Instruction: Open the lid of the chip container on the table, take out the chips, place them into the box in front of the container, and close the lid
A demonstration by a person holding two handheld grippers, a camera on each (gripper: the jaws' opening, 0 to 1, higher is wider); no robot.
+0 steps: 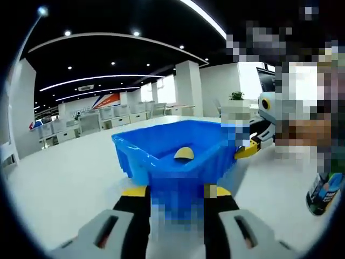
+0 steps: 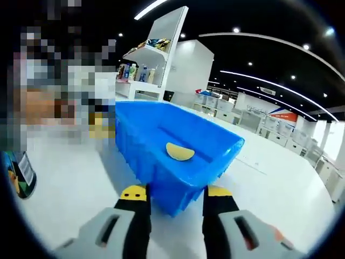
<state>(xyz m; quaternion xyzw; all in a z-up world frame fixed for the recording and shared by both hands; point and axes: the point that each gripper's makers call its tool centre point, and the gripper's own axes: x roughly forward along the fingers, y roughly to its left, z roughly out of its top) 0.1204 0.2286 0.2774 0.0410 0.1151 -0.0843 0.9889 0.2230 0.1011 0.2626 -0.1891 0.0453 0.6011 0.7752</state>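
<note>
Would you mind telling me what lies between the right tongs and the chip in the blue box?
In the right gripper view, only the blue box's near wall separates the right tongs from the chip.

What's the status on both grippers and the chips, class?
Left gripper and right gripper open, empty, facing blue plastic box. One yellow curved chip inside it. Chip container stands aside. Nothing obstructing.

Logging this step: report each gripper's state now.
Left gripper: open, jaws apart before the blue box, holding nothing.
Right gripper: open, jaws either side of the box corner, holding nothing.
</note>
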